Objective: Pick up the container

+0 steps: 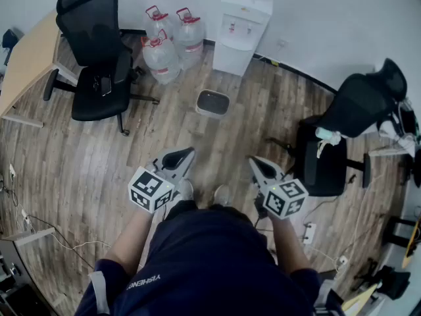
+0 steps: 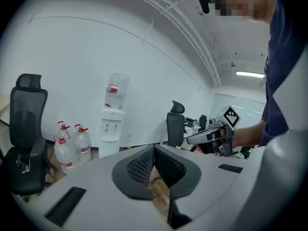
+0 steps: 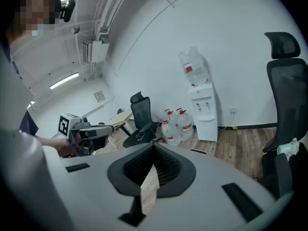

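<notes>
The container is a small grey open bin standing on the wooden floor, in front of the water dispenser. In the head view it lies well ahead of both grippers. My left gripper is held at waist height with its jaws shut and nothing between them. My right gripper is level with it, also shut and empty. The left gripper view shows its own closed jaws and the right gripper beside it. The right gripper view shows its closed jaws and the left gripper.
Three large water bottles stand left of the dispenser. A black office chair is at the left by a wooden desk. Another black chair stands at the right. Cables and a power strip lie on the floor.
</notes>
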The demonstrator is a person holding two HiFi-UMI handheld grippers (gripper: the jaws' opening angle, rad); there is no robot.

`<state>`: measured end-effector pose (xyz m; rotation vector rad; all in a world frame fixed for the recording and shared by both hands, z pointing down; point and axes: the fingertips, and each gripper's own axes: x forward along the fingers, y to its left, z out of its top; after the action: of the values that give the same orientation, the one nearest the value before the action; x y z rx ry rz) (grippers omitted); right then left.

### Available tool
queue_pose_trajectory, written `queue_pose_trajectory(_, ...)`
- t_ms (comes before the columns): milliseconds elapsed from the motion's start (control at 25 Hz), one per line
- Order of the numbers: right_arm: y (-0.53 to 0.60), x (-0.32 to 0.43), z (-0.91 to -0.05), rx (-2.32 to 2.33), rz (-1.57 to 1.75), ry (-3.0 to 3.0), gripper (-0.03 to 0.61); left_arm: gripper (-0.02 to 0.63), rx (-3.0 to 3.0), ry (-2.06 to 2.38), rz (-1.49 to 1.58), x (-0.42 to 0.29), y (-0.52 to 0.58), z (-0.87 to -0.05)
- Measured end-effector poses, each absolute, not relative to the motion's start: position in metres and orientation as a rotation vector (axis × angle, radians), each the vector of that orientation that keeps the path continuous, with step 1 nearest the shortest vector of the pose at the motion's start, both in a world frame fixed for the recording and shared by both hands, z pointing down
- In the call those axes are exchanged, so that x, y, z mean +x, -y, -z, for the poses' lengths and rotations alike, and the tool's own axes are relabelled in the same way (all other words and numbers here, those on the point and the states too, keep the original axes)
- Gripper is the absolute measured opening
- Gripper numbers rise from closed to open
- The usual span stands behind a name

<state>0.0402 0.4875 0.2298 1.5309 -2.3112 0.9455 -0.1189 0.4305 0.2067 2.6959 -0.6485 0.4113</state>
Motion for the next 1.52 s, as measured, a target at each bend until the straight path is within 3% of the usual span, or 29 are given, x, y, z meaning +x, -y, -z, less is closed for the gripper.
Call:
queue_pose_trajectory(520,-0.486,0.048,-0.23,1.511,-1.024,2.335,0.016,0.025,2.676,0.665,-0.435,-0.113,-0.436,-0.212)
queue_pose_trajectory(1520,-0.488,0.139,-0.236,1.472,-1.012,2.413,0.016,0.025,2.631,0.802,-0.5,-0.046,-0.448,-0.221)
